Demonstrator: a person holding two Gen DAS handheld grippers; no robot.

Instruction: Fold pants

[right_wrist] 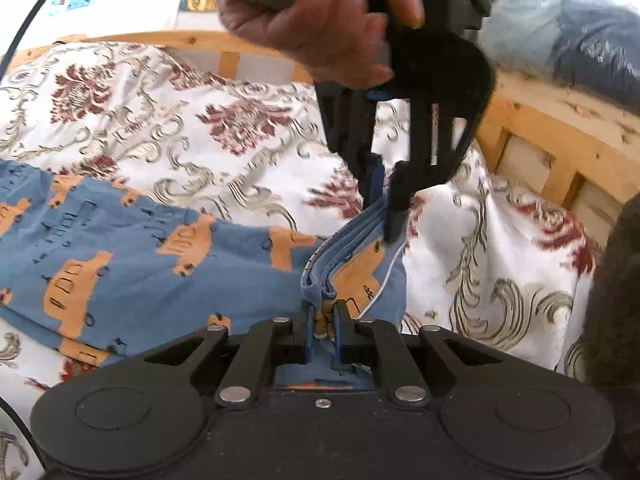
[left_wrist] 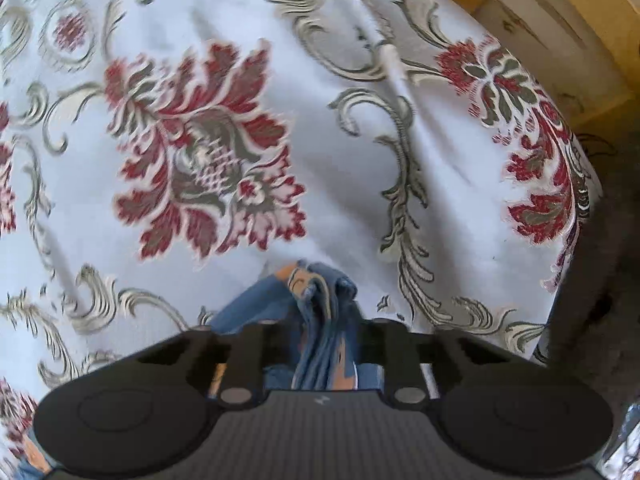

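The blue pants [right_wrist: 132, 264] with orange car prints lie across a bed cover, stretching to the left in the right wrist view. My right gripper [right_wrist: 322, 320] is shut on a bunched hem edge of the pants at their right end. My left gripper [right_wrist: 386, 204] shows from outside in that view, pointing down and shut on the same layered edge a little farther away. In the left wrist view my left gripper [left_wrist: 320, 300] holds a bunch of the pants [left_wrist: 316, 312] between its jaws above the cover.
A white bed cover [left_wrist: 280, 60] with red and grey floral pattern spreads under everything. A wooden bed frame [right_wrist: 552, 140] runs along the back and right. A plastic-wrapped bundle [right_wrist: 568, 28] sits at upper right. The cover's edge drops off at right [left_wrist: 576, 240].
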